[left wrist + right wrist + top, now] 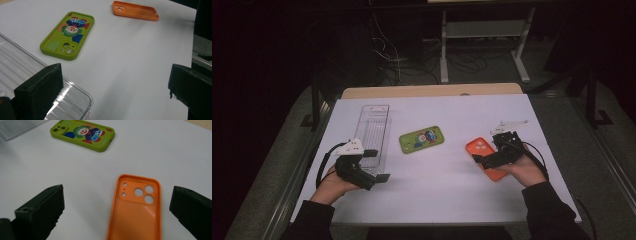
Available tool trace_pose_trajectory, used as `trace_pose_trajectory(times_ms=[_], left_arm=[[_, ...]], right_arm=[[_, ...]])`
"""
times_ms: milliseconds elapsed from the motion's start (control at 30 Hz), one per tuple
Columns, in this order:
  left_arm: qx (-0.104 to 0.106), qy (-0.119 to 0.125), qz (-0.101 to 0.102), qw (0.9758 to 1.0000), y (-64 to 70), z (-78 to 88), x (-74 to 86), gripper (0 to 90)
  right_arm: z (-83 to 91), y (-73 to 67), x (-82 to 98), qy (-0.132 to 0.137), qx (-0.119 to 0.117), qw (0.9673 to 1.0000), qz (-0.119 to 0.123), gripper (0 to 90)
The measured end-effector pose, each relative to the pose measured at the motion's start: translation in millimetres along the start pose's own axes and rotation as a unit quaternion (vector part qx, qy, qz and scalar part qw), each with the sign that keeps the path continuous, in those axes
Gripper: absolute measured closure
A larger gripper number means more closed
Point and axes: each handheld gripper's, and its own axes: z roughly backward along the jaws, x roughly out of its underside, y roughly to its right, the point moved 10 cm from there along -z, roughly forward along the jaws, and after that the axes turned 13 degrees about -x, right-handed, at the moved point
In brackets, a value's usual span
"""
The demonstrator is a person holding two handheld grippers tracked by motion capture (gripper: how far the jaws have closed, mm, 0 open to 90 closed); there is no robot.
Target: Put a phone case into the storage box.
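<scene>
Nearest the person, at 4 o'clock on the white table point(452, 195), the right gripper point(486, 156) hovered over the orange silicone phone case point(136, 213), jaws wide apart and empty. Closing off-centre could skid it. At 8 o'clock, the left gripper point(379, 166) gaped, empty, beside the clear plastic tray point(374, 131); beyond lay the green cartoon phone case point(422, 139).

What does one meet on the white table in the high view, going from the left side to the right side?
Left claw → clear ribbed plastic tray → green phone case with a clown picture → orange phone case lying open side up → right claw.
</scene>
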Motion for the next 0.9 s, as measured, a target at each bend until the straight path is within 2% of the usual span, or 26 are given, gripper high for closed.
trace_pose_trajectory(times_ms=[767,900], left_arm=[[0.003,-0.002,0.002,1.0000,-0.7,0.0,0.5,0.0],[0.003,-0.001,0.000,1.0000,-1.5,-0.3,0.6,0.0]], right_arm=[[-5.5,21.7,-37.2,0.020,0.010,0.9997,-0.006,0.0],[-6.7,22.9,-42.6,0.024,0.008,0.9996,-0.014,0.0]])
